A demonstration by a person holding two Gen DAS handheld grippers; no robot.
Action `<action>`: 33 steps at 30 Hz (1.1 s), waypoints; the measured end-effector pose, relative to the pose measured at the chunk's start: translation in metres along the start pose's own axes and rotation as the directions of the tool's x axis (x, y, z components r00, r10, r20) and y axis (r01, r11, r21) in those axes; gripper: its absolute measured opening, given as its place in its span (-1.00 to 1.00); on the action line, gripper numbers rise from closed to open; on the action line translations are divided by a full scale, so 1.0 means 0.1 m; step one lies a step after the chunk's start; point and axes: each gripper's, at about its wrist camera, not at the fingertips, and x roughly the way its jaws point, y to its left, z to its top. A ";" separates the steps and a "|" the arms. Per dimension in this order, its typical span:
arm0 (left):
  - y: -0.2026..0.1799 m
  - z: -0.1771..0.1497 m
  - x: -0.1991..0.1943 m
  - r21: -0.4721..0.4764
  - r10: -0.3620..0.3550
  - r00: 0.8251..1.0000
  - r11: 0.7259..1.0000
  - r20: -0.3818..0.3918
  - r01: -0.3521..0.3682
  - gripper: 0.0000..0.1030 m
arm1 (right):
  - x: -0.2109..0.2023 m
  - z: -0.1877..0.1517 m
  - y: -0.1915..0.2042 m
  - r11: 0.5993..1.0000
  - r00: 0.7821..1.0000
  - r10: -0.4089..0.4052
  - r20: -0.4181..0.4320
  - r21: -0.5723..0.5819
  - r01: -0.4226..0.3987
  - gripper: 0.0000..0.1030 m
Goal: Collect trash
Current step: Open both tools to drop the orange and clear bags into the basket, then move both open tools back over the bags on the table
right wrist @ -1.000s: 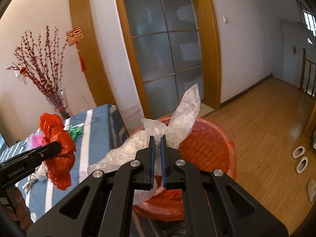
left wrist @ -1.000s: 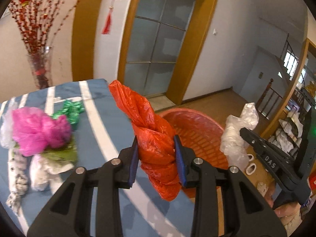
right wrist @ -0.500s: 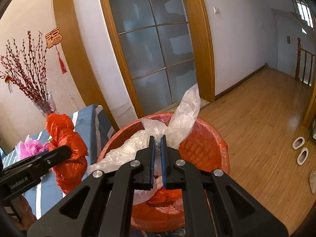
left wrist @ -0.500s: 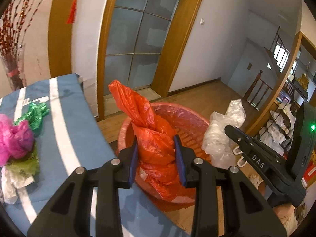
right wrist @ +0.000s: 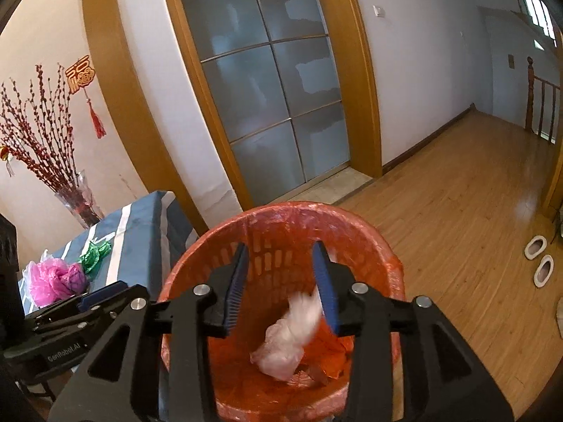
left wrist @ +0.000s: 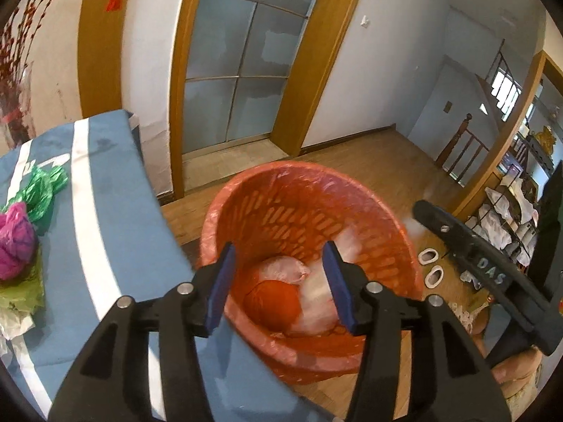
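An orange basket stands on the wood floor beside the table. My left gripper is open above it; the orange bag lies inside the basket. My right gripper is open over the basket too; the clear bag is blurred, dropping inside, and also shows in the left wrist view. More trash stays on the blue striped table: a pink bag and a green bag.
A glass vase with red branches stands at the table's far end. A glass door is behind the basket. White slippers lie on the floor at right. A shelf rack stands at far right.
Both grippers opened over the basket. The orange bag and the clear bag left the jaws and fell into the basket.
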 end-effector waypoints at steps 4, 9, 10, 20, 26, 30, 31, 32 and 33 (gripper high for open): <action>0.15 -0.04 -0.08 -0.012 0.038 0.999 0.999 0.005 -0.038 0.12 | -0.05 -0.01 -0.01 1.000 1.000 -0.023 0.012 -0.004 0.023 -0.02; 0.32 -0.10 -0.28 -0.013 0.094 0.995 0.995 0.024 -0.094 0.23 | -0.10 0.00 0.04 1.000 1.000 -0.014 0.013 -0.018 0.014 -0.01; 0.33 -0.11 -0.32 -0.012 0.106 0.994 0.994 0.030 -0.105 0.25 | -0.12 0.00 0.06 1.000 1.000 -0.010 0.014 -0.022 0.010 -0.01; 0.69 -0.27 -0.77 -0.051 0.199 0.978 0.979 0.060 -0.196 0.39 | -0.18 -0.05 0.45 0.995 0.998 0.059 -0.011 -0.081 -0.060 -0.02; 1.05 -0.37 -1.14 -0.092 0.278 0.956 0.959 0.095 -0.269 0.42 | -0.18 -0.12 0.94 0.977 0.990 0.135 -0.044 -0.163 -0.141 -0.02; 1.38 -0.48 -1.42 -0.140 0.343 0.932 0.935 0.115 -0.326 0.44 | -0.14 -0.20 1.36 0.954 0.975 0.206 -0.082 -0.206 -0.219 -0.02; 1.46 -0.51 -1.49 -0.153 0.359 0.926 0.928 0.119 -0.340 0.47 | -0.13 -0.21 1.46 0.948 0.971 0.222 -0.092 -0.215 -0.237 -0.02; 1.55 -0.54 -1.56 -0.165 0.375 0.919 0.920 0.123 -0.354 0.47 | -0.11 -0.22 1.54 0.942 0.967 0.234 -0.100 -0.223 -0.251 -0.02; 1.65 -0.58 -1.66 -0.179 0.399 0.908 0.910 0.129 -0.375 0.48 | -0.09 -0.24 1.68 0.932 0.961 0.253 -0.113 -0.236 -0.274 -0.02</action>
